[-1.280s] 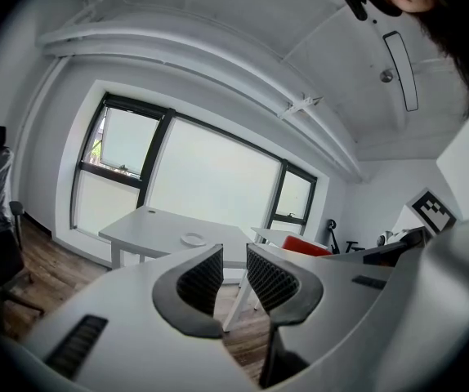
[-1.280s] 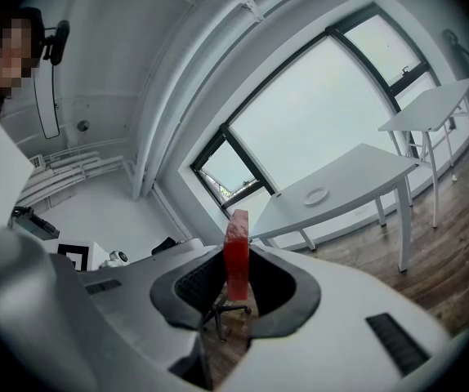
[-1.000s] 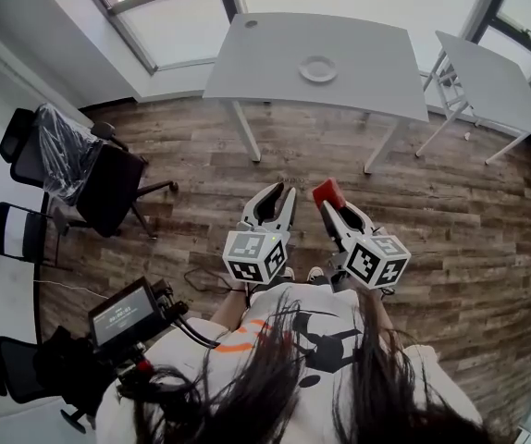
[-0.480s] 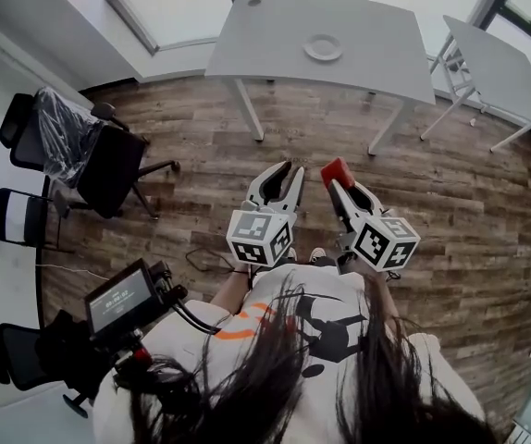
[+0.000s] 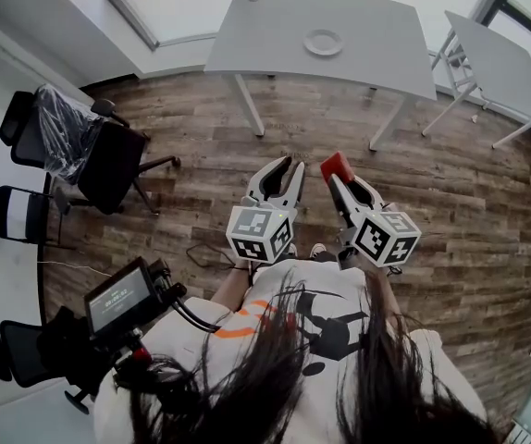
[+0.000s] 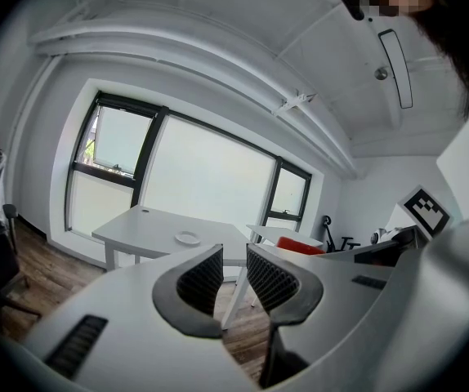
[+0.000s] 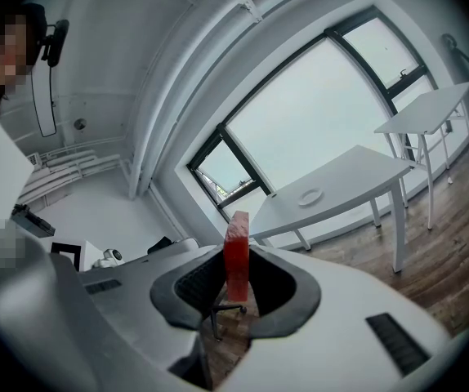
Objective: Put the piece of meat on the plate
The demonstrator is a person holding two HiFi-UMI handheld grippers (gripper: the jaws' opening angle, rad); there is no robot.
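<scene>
The red piece of meat (image 5: 334, 166) stands upright between the jaws of my right gripper (image 5: 337, 178), which is shut on it; the right gripper view shows the meat (image 7: 236, 256) as a thin red slab. My left gripper (image 5: 281, 168) hangs beside it to the left, its jaws a little apart with nothing between them, as the left gripper view confirms (image 6: 234, 258). The white plate (image 5: 324, 43) lies on the white table (image 5: 265, 40), far ahead of both grippers across the wooden floor. The plate (image 7: 310, 195) also appears in the right gripper view.
Black office chairs (image 5: 90, 160) stand to the left, one under clear plastic. A second white table (image 5: 501, 67) is at the right. A rig with a small screen (image 5: 120, 309) hangs at the person's lower left. Windows line the far wall.
The head view has shifted slightly. Both grippers keep their pose and the meat stays in the right jaws.
</scene>
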